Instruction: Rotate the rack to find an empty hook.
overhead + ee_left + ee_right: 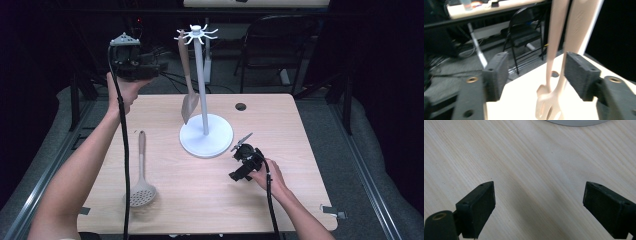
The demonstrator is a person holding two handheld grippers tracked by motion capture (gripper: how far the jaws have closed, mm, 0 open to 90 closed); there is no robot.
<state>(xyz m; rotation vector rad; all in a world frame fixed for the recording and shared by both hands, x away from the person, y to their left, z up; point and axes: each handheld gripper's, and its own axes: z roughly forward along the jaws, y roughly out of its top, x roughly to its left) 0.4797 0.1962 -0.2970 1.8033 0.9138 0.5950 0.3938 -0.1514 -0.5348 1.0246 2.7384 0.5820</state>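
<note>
Spatula (pixel 188 82) hangs from the rack (pixel 204 90); left hand-held gripper (pixel 150 67) spread beside it, right hand-held gripper (pixel 240 144) spread over the table (pixel 210 195).

Light pine-grain wooden table (pixel 300 130), rectangular with rounded corners, with a small round dark cable hole (pixel 240 106) near the far edge. Directly on it: a white metal utensil stand with a round flat base (pixel 206 135), just far of centre; a beige plastic skimmer spoon with a perforated round head (pixel 142 179), lying flat at the left, handle pointing away from the person, well apart from the base. Two small grey tape tabs (pixel 334 212) sit at the near corners.
</note>
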